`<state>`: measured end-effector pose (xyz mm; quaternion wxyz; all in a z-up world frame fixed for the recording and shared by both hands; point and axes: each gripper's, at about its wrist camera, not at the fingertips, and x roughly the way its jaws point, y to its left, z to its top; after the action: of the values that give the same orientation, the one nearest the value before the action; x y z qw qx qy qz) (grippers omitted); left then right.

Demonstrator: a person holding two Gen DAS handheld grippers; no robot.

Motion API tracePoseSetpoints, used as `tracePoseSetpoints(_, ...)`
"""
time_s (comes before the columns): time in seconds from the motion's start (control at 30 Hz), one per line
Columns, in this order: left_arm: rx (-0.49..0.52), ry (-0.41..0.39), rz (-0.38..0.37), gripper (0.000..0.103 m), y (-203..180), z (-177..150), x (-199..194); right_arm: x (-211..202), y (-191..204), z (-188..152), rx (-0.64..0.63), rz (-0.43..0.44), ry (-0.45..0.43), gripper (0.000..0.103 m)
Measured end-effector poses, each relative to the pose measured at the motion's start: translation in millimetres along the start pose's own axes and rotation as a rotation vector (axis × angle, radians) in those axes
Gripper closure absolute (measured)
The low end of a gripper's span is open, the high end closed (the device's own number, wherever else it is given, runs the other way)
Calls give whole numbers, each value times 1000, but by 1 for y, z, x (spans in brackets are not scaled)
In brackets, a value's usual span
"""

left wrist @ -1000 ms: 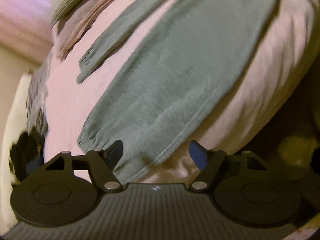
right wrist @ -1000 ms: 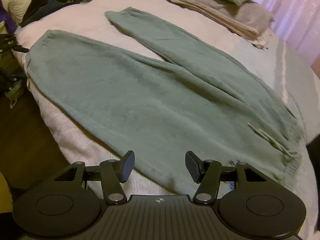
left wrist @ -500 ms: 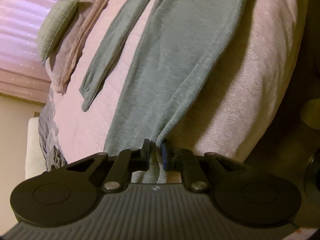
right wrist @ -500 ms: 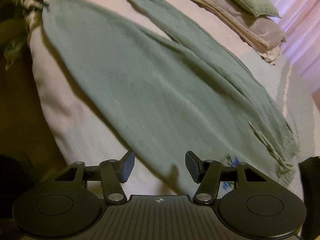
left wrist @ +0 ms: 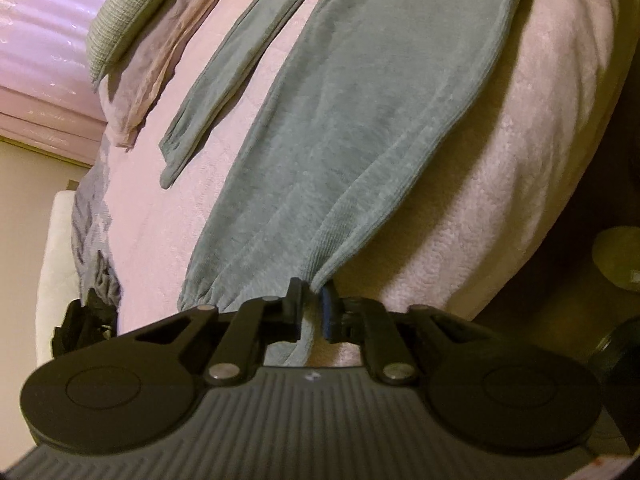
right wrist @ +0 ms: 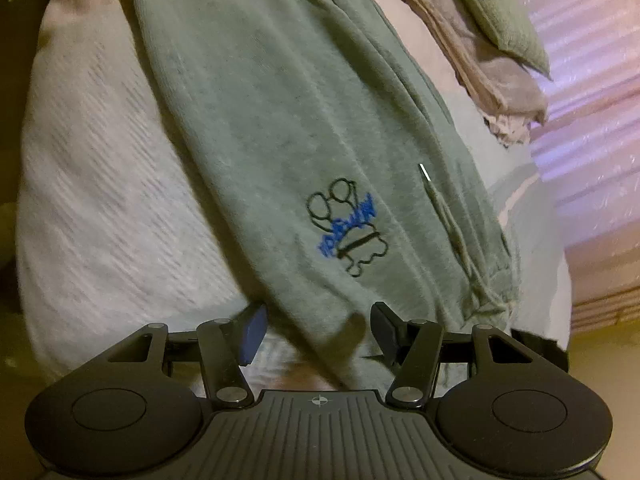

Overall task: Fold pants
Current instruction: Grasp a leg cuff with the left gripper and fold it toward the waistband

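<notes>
Left wrist view: the left gripper (left wrist: 311, 306) has its jaws narrowed onto the cuff of the green pants (left wrist: 360, 120), which lie across the pink bed (left wrist: 520, 160); right wrist view: the right gripper (right wrist: 318, 330) has wide jaws, the pants' (right wrist: 280, 120) waist edge lying between them, ungripped.

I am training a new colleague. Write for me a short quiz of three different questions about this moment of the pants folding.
1. True or false: the left tool is shut on the cuff of the green pants.
2. Which describes the right tool? A) shut on the drawstring B) open, with the pants' edge near the waist between its fingers C) holding the green pillow
3. Fill in: the embroidered logo has black outlines and ____ lettering.

Key: 1 true; 2 B; 3 blue.
</notes>
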<state>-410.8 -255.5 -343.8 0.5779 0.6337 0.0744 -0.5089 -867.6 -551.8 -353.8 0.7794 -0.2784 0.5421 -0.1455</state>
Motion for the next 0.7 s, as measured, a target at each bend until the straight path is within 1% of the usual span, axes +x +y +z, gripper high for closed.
tracePoseSetpoints(0.03,4,2,14,84,-3,0,1,2,-3,-2,-11,-5,-8,49)
tracePoseSetpoints(0.07,8,1,23,74,-7,0,1,4,-5,-4,-20,-9,-11,49)
tracePoseSetpoints(0.13,24,-7,28,68,-13,-1,3,5,-6,-6,-43,-27,-10,49)
tracePoseSetpoints(0.17,44,-15,41,66,-18,-1,4,7,-7,-8,-52,-35,-6,49)
tracePoseSetpoints(0.27,94,-33,74,65,-28,-1,9,9,-8,-12,-67,-68,14,49)
tracePoseSetpoints(0.33,120,-36,111,67,-30,-1,13,13,-10,-15,-78,-86,35,49)
tracePoseSetpoints(0.37,128,-29,128,76,-29,-2,14,15,-11,-17,-87,-90,42,49)
tracePoseSetpoints(0.43,129,-22,140,88,-23,-4,14,17,-13,-19,-95,-99,49,49)
tracePoseSetpoints(0.47,129,-29,137,92,-19,-5,12,18,-14,-21,-96,-103,52,49)
tracePoseSetpoints(0.57,109,-46,115,95,-8,-6,5,21,-16,-25,-106,-115,54,49)
tracePoseSetpoints(0.7,-15,-51,67,95,15,-1,1,27,-16,-33,-118,-154,58,49)
